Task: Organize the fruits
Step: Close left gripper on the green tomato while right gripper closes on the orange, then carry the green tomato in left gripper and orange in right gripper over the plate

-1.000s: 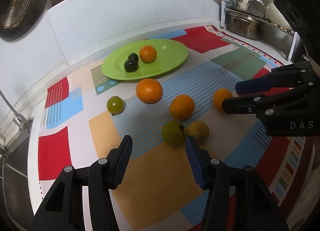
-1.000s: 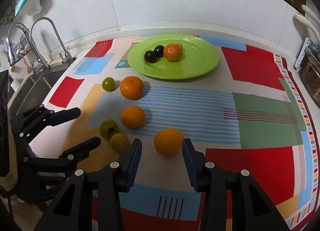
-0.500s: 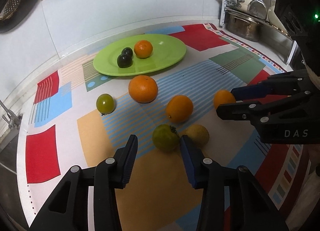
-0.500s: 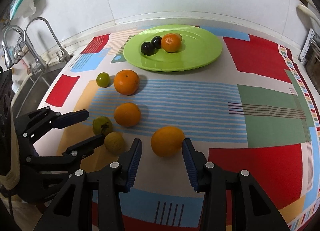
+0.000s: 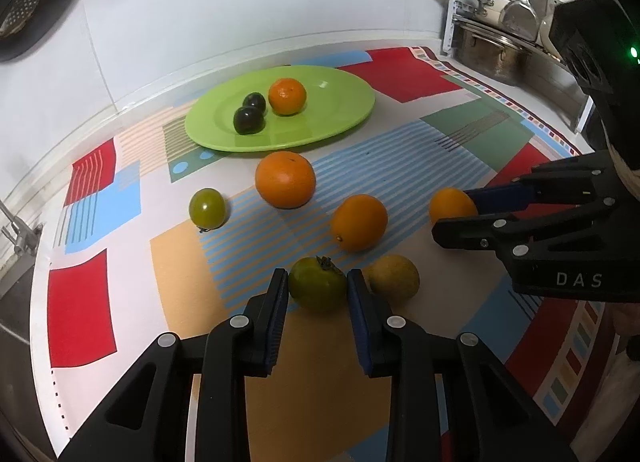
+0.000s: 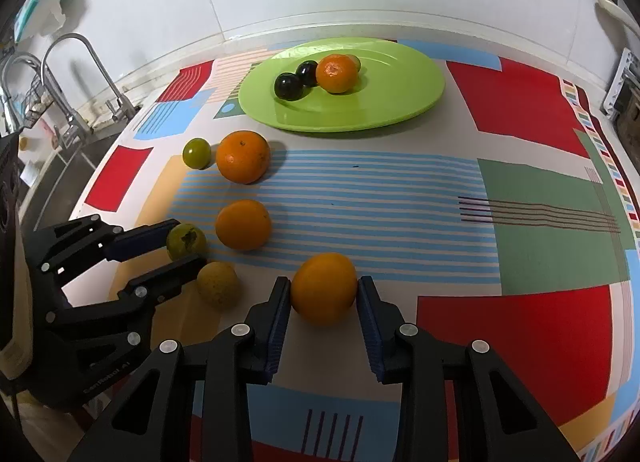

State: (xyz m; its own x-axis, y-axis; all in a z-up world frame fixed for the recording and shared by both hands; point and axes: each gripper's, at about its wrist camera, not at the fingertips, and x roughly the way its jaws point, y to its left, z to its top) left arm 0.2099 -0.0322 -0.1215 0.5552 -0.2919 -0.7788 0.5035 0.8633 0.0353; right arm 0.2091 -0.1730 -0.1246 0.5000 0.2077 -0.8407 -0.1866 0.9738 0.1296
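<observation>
A green plate point(image 5: 340, 118) point(image 6: 400, 102) at the back holds an orange point(image 5: 287, 95) and two dark plums point(image 5: 248, 120). My left gripper point(image 5: 318, 288) has its fingers on both sides of a green fruit with a calyx point(image 5: 317, 289) point(image 6: 186, 241) on the mat, touching or nearly touching it. My right gripper point(image 6: 323, 294) straddles an orange point(image 6: 323, 288) point(image 5: 450, 206) the same way. A yellowish fruit point(image 5: 394, 280) point(image 6: 218, 284) lies just right of the green one. Two more oranges point(image 5: 285, 179) point(image 5: 359, 222) and a small green fruit point(image 5: 207, 208) lie between.
A colourful patterned mat point(image 5: 400, 166) covers the counter. A sink with taps point(image 6: 68, 102) is at the left. A dish rack with pots and ladles point(image 5: 496, 42) stands at the back right. A white wall runs behind the plate.
Both grippers moved forward and down and narrowed. The left now brackets the green fruit, the right brackets the near orange.
</observation>
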